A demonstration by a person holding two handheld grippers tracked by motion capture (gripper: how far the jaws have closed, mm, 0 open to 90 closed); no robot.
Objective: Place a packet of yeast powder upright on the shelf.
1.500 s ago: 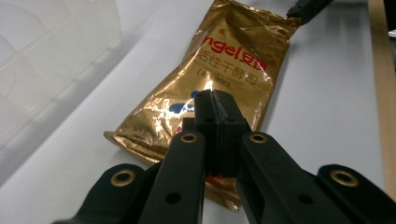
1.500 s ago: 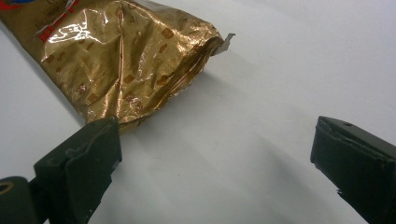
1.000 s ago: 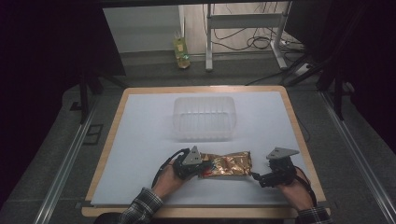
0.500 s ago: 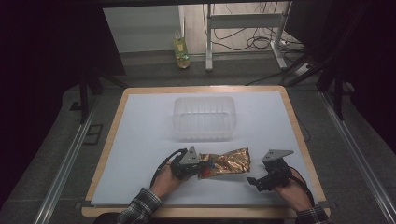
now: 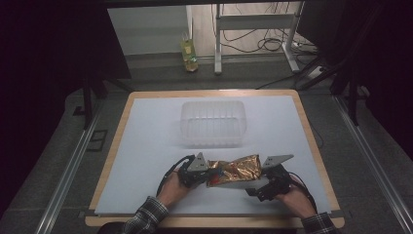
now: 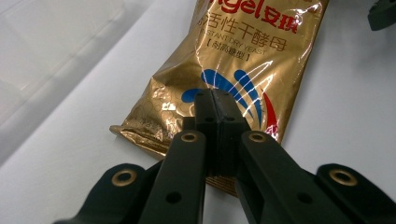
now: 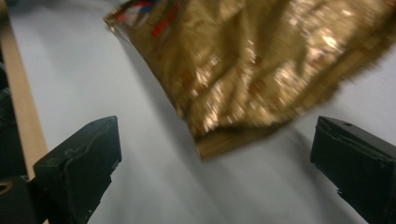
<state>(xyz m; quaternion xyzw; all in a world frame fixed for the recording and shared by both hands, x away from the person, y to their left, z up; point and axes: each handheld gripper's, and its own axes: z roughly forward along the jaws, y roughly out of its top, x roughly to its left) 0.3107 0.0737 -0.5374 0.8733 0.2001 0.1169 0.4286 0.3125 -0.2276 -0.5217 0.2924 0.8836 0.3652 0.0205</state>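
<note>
A gold foil yeast packet [image 5: 234, 170] lies near the front edge of a white-topped table [image 5: 146, 146], stretched between two hand-held grippers, with a clear plastic container [image 5: 212, 123] standing a little way behind it toward the table's middle. The left gripper [image 5: 205, 173] has its jaws pressed together on the packet's sealed end; in the left gripper view [image 6: 215, 100] the black pads meet over the printed blue-and-red emblem, pinning that end so the bag cannot slide or sag. The right gripper [image 5: 255, 187] sits just beside the opposite end with its jaws spread wide; in the right gripper view [image 7: 210, 154] the crumpled far end of the packet [image 7: 261, 70] hangs between and beyond the open tips, touching neither. The arrangement suggests a one-sided hold: the left hand anchors and lifts the bag slightly off the surface, while the right stands free, placed either to take a fresh grip on the loose end or to stay clear as the packet is carried toward the container.
</note>
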